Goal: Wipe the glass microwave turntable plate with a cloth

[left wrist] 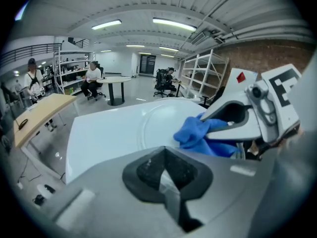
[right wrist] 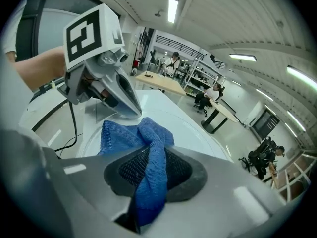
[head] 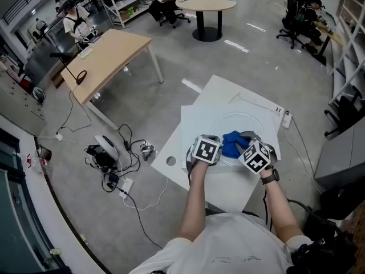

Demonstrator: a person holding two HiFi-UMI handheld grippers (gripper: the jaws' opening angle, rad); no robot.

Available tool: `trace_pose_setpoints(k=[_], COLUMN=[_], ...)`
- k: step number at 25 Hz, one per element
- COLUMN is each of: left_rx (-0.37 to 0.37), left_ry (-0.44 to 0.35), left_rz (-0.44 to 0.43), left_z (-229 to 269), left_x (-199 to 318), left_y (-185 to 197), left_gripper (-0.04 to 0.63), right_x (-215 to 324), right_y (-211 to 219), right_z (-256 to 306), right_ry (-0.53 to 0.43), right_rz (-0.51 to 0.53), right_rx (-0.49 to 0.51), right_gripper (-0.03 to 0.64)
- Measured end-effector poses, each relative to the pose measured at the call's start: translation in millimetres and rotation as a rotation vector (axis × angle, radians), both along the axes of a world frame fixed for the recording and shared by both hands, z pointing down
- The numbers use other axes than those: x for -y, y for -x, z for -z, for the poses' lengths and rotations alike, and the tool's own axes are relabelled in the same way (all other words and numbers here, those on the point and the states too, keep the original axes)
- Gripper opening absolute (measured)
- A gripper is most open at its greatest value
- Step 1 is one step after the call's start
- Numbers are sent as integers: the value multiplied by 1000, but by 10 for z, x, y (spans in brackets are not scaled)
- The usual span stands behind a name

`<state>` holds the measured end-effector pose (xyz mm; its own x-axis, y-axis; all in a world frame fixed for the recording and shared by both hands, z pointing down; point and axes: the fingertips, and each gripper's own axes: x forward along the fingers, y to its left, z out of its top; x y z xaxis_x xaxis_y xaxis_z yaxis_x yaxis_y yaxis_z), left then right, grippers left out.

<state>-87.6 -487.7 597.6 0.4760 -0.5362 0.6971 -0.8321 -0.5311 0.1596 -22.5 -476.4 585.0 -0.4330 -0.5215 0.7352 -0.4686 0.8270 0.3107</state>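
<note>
The glass plate (head: pixel 244 124) lies flat around the middle of the white table (head: pixel 219 93), closer to its right edge than to its left. The blue cloth (head: pixel 232 144) sits bunched on the near part of the plate, between the two grippers.

The right gripper (right wrist: pixel 148 180) is clenched on the cloth. A fold of it runs up between the dark pads, and the rest spills out ahead of the jaws onto the glass. The far end of the cloth reaches the tip of the left gripper.

The left gripper (left wrist: pixel 167 180) stands at the near left rim of the plate, just beside the cloth, with the plate stretching away in front of it. Its jaws are drawn together, and a thin clear sliver shows between the pads, which looks like the plate's rim pinched there.

The two grippers are close to each other over the near edge of the table, each tilted in toward the cloth. A white power strip (head: pixel 286 117) lies at the table's right corner, well apart from the plate.
</note>
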Motion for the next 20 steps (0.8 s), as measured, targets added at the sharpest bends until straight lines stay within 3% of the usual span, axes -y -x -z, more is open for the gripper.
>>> trace_pose_setpoints(k=[5,7,9,11,12,15,17,20], left_rx=[17,32,-20,-114,-114,-12,-18,-21], left_ry=[-42,-58,-52,-41,-56,-174,-263,-368], left_rz=[-67,-71,-72,-77,-68,-8,39,104], left_z=[2,15,75,201,277,570,852,1143], left_x=[47,83,62,-47,-97,-269,-538,-1140], left_y=[-57,36,48,-14,28,290,305,192], left_gripper=[0,0,2,2,2,2,2,3], right_x=[386,505,509,371,256,-224,-609,-1316], right_y=[-243,-334,-378,-387,-379,-358,-416,-566], right_z=[-62,-53,108,446,633,1182,1407,1575], right_ry=[-29,-31,-32,-79,-114,-206,-249,-340], right_rz=[-160,-250,-325,-332,-313,-277,-282,-271], right_rx=[-30,3,116,255,319,521,643,735], right_gripper=[87,89,89,86,86,86,87,87])
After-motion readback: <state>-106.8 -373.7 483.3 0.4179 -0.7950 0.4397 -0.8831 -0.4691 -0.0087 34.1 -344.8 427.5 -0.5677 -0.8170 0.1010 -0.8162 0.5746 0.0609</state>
